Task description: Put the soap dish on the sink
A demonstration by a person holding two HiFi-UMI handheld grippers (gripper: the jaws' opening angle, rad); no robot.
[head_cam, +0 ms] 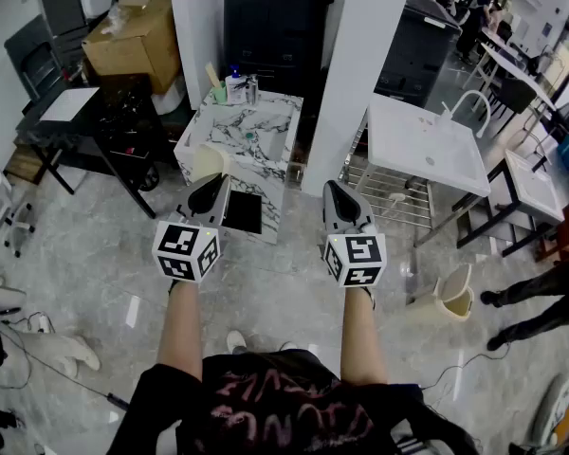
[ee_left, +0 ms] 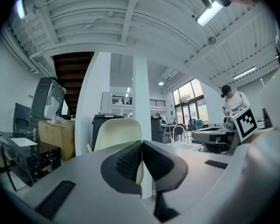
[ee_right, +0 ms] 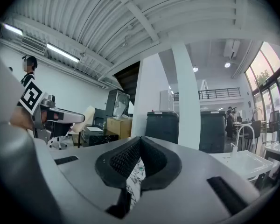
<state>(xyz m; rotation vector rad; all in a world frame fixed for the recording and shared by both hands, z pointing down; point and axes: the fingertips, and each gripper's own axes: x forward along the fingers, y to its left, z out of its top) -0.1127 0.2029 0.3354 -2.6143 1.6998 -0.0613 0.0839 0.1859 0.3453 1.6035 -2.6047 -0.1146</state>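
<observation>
In the head view my left gripper (head_cam: 213, 186) is shut on a cream soap dish (head_cam: 201, 164), held in the air just in front of a marble-topped sink cabinet (head_cam: 251, 136). The left gripper view shows the soap dish (ee_left: 115, 133) standing up between the closed pads of that gripper (ee_left: 142, 146). My right gripper (head_cam: 339, 195) hovers beside it, shut with nothing between its fingers; the right gripper view shows the same gripper (ee_right: 140, 143) with its pads meeting. A white sink (head_cam: 422, 145) with a curved tap (head_cam: 468, 102) stands to the right.
A white pillar (head_cam: 370, 64) rises between the marble cabinet and the white sink. Cups and bottles (head_cam: 232, 88) stand at the cabinet's back edge. Black bins (head_cam: 275, 22), a cardboard box (head_cam: 137, 36), a wire rack (head_cam: 398, 197), a beige bin (head_cam: 452, 292) and a person's legs (head_cam: 531, 301) surround me.
</observation>
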